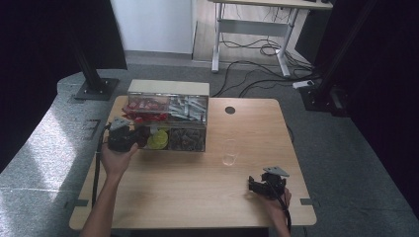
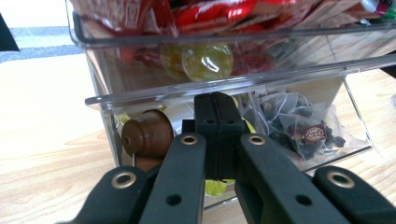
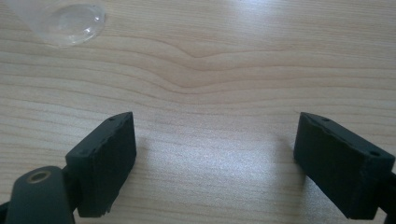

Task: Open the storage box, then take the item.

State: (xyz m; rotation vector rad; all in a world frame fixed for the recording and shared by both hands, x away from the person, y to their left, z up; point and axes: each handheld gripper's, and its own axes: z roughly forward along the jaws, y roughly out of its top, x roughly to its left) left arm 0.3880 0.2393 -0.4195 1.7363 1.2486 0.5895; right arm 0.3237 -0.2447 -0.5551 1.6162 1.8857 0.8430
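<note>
A clear plastic organizer box [image 1: 168, 116] stands at the table's back left, with red packets and white sachets in its upper level. Its lower level [image 2: 140, 95] holds a brown coffee capsule [image 2: 148, 135], yellow-green capsules [image 1: 157, 139] and pyramid tea bags [image 2: 289, 123]. My left gripper [image 1: 141, 137] is at the box's lower left front. In the left gripper view the left gripper [image 2: 215, 116] is shut, jaws pressed together under the clear lip, beside the brown capsule. My right gripper [image 1: 256, 183] rests low over bare wood at the front right. In the right gripper view it [image 3: 215, 130] is open and holds nothing.
An empty clear glass [image 1: 230, 152] stands right of the box, and its base [image 3: 65, 21] lies ahead and left of the right gripper. The table has a round cable hole [image 1: 230, 110] at the back. Black stands and floor cables lie beyond the table.
</note>
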